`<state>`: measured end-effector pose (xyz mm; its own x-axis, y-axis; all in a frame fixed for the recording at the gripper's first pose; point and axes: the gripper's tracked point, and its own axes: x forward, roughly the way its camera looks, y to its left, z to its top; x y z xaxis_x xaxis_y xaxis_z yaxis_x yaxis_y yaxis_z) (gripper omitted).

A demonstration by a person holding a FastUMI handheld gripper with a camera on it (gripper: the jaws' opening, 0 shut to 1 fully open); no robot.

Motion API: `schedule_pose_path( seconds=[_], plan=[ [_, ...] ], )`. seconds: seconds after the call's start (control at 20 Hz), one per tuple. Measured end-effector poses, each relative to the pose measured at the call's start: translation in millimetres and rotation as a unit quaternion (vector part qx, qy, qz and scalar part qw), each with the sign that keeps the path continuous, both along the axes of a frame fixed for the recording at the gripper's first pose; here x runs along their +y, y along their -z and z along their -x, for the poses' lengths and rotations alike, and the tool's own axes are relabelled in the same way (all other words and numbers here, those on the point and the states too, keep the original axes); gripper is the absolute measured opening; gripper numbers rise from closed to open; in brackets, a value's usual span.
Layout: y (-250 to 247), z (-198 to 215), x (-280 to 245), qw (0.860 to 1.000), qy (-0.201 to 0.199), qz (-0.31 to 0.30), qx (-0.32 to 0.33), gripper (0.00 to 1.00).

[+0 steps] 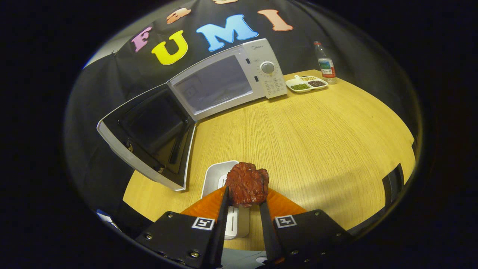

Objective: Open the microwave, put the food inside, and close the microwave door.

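Claw [244, 201] sits nearest, its 2 fingers pinching a lump of meat [247, 184], a reddish-brown, glossy, knobbly chunk. Both fingers press its sides, so the grip reads as closed on the food, with most of the lump standing above and ahead of the tips. Directly under the claw and the meat lies a pale rectangular tray [216, 175], flat on the table [317, 138]. I cannot tell whether the meat touches the tray or hangs clear of it; it looks lifted.

Ahead and to the left of the fingers stands the microwave [227, 80], white, with a dial [267, 67] on its control panel. Its door [149, 138] is swung wide open toward the claw's left, dark inner face showing. The cavity [214, 84] looks pale and bare from here, though the glare makes detail hard to read.

Well beyond the fingers, to the right of the microwave, sits a small divided dish [307, 83] with 3 compartments of green, dark and pale bits. A plastic bottle [325, 63] stands upright just beside it.

Step in hand, as a judgement: door is already open, food is gripped, so this is the carry stage, step 2 of 3. Next move calls for raising the meat clear of the tray, swinging forward and left toward the cavity, and staying clear of the open door's edge. Grip must hold firm, since the lump is uneven and could slip. Releasing inside and closing the door are not yet done.
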<state>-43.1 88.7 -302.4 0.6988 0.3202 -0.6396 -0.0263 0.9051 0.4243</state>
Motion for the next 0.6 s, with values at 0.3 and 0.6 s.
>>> schedule_pose_path(
  seconds=[0.3, 0.6],
  plan=[
    [-22.7, -10.2, 5.7, 0.999, 0.015, -0.033, -0.014, 0.08],
    [-47.2, -14.4, 9.7, 0.999, -0.007, -0.022, -0.031, 0.08]
  ],
)
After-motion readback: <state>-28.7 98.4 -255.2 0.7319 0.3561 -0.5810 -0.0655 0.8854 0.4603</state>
